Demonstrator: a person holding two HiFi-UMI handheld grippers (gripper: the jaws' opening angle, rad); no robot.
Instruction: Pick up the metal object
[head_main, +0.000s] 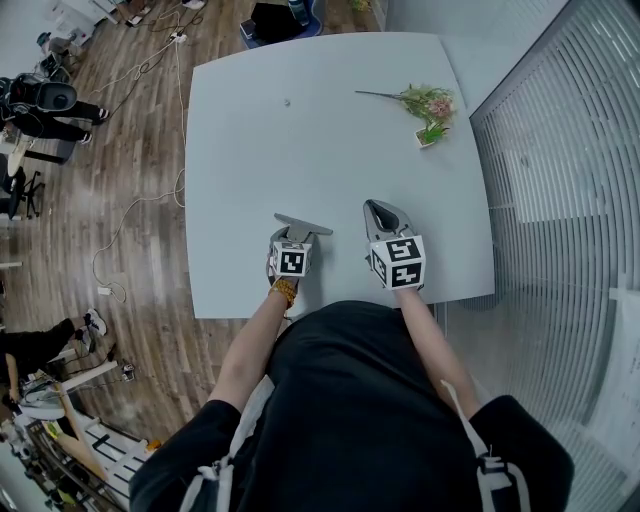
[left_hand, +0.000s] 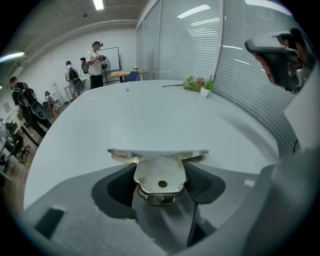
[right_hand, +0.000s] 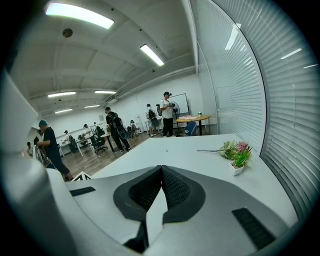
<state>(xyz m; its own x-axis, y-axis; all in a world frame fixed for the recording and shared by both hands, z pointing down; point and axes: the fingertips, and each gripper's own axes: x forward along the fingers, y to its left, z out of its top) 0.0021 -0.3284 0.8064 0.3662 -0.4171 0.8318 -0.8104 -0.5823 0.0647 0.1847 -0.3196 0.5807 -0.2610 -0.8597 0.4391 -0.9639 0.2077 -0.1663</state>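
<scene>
The metal object (left_hand: 159, 172) is a shiny T-shaped bracket with a hole in its stem and a flat crossbar at the far end. Its stem sits between the black pads (left_hand: 122, 185) of my left gripper (left_hand: 160, 176), and both pads press its sides. In the head view the metal object (head_main: 303, 223) sticks out forward of the left gripper (head_main: 296, 234), above the near part of the pale table (head_main: 300, 140). I cannot tell whether it touches the tabletop. My right gripper (head_main: 383, 213) hovers to its right, jaws together with nothing between them (right_hand: 161, 171).
A small potted plant (head_main: 430, 108) with a long stem lies at the table's far right. A tiny object (head_main: 287, 101) sits at the far middle. Window blinds run along the right side. People, chairs and cables occupy the wooden floor to the left.
</scene>
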